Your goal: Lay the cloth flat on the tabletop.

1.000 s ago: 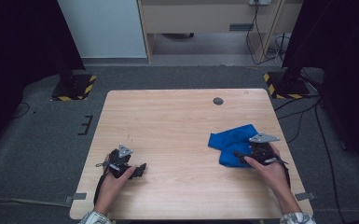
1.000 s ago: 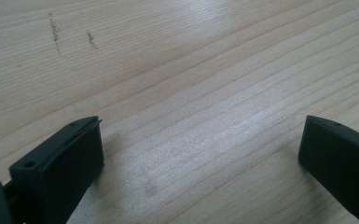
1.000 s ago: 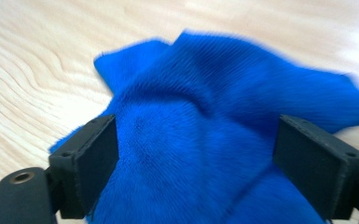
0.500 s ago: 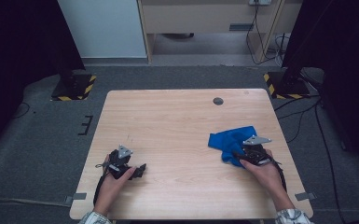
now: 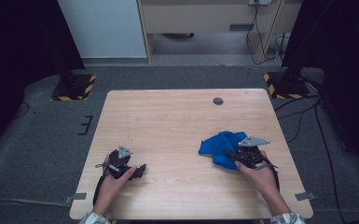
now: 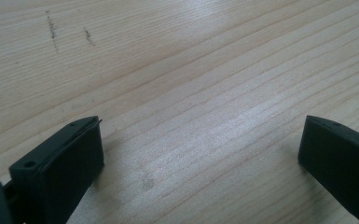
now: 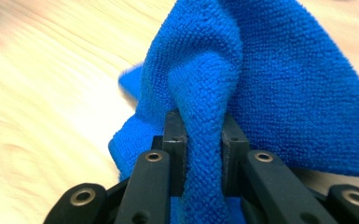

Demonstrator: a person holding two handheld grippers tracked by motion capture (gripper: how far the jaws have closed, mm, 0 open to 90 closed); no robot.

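A crumpled blue cloth [image 5: 220,145] lies on the right part of the wooden table [image 5: 177,121]. My right gripper [image 5: 233,157] is at the cloth's near right edge, and its jaws have just been closing. In the right gripper view a thick fold of the blue cloth [image 7: 205,93] is pinched between the two black jaws of the right gripper [image 7: 204,140]. My left gripper [image 5: 140,170] rests low over the table's near left part. In the left gripper view the left gripper [image 6: 200,149] is open with bare wood between its jaws.
A small dark round disc [image 5: 218,101] sits in the tabletop near the far edge. Beyond the table are grey carpet, a cabinet [image 5: 205,18] and black stands with yellow-striped bases [image 5: 74,88] at both far corners.
My right gripper has slid left along the cloth's near edge and closed on a fold, bunching the cloth up toward the left. The left hand has stayed in place.
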